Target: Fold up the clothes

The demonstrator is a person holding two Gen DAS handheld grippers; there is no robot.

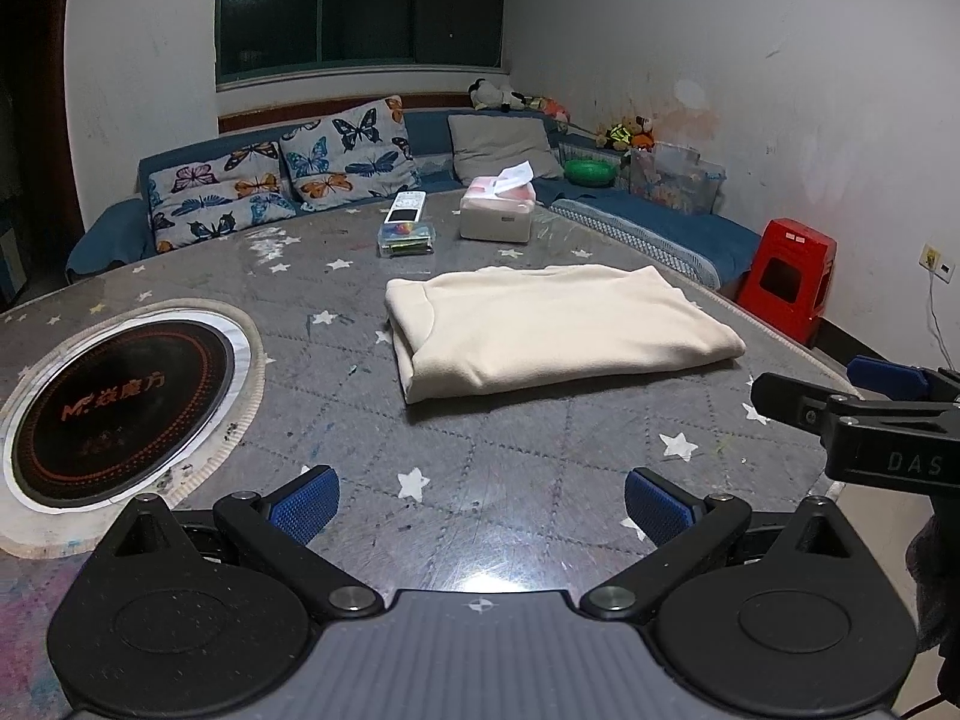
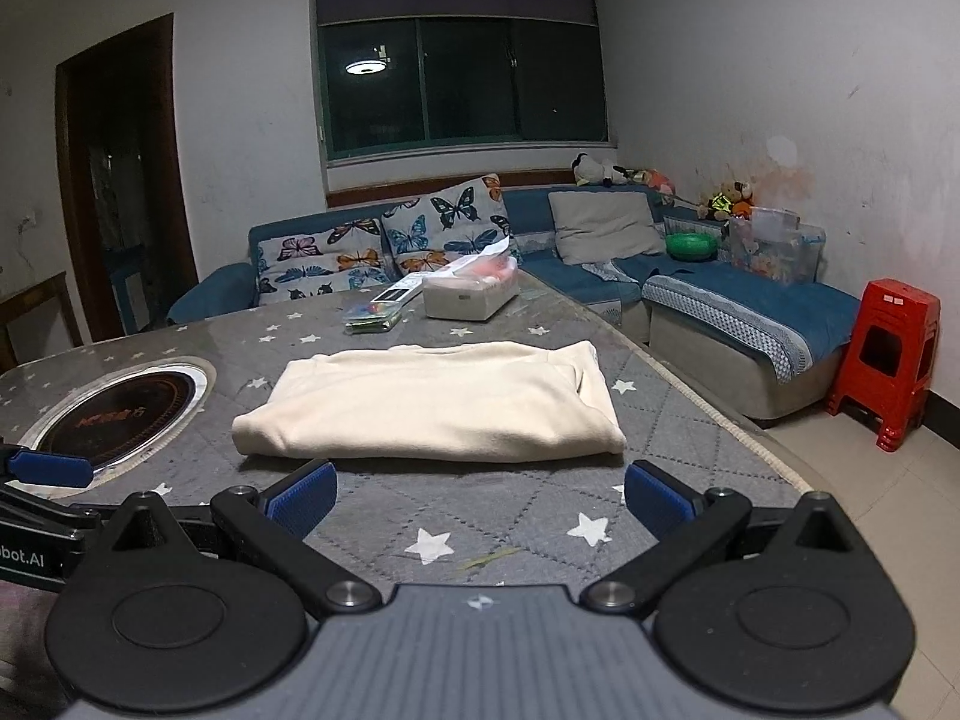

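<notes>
While both grippers hover empty with their jaws spread apart, the right gripper (image 2: 480,495) sits closer to the cream garment (image 2: 432,402), whose near edge lies just beyond its fingertips. From the left gripper (image 1: 480,501) the garment (image 1: 552,330) lies farther off and to the right. Folded into 1 flat rectangle on the table (image 2: 372,516), its long axis runs left to right across both views.

Tissue box (image 1: 497,215), stool (image 1: 787,276) (red)
</notes>
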